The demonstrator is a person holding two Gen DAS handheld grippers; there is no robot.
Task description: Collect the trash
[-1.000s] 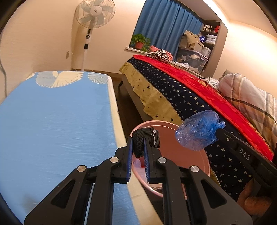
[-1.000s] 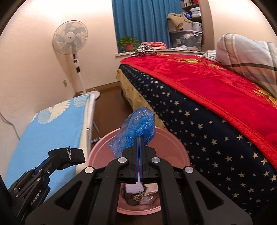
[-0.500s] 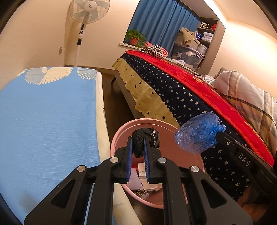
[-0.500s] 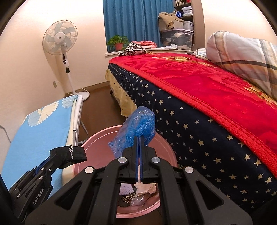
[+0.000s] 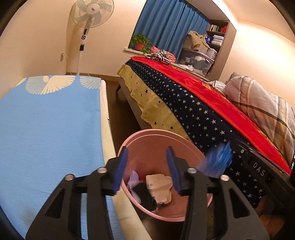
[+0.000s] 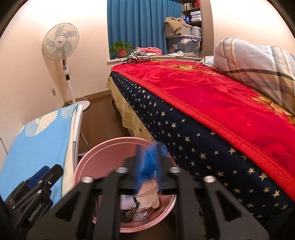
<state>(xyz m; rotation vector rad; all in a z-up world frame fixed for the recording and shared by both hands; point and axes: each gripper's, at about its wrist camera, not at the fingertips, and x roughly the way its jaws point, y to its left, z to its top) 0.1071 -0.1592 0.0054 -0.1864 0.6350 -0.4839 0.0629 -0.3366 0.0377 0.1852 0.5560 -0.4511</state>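
Observation:
My left gripper (image 5: pixel 146 166) hangs over the pink bin (image 5: pixel 151 132), its jaws opening with nothing between them. A black item (image 5: pixel 144 193) lies in the bin beside crumpled white paper (image 5: pixel 159 186). My right gripper (image 6: pixel 149 163) is over the same bin (image 6: pixel 110 143), jaws opening. A blue plastic bag (image 6: pixel 147 169), blurred by motion, is between its fingers and slipping down. In the left wrist view the bag (image 5: pixel 215 162) is a blue smear by the right gripper (image 5: pixel 233 147). The left gripper (image 6: pixel 48 173) shows at the lower left of the right wrist view.
The bin stands on dark floor between a cot with a light blue cover (image 5: pixel 46 120) on the left and a bed with a starred navy and red blanket (image 5: pixel 193 103) on the right. A standing fan (image 5: pixel 88 14) is by the far wall.
Both grippers were shut and now stand apart. The black strap has left the left gripper, and a black item now lies in the bin. The blue bag has slid lower between the right fingers.

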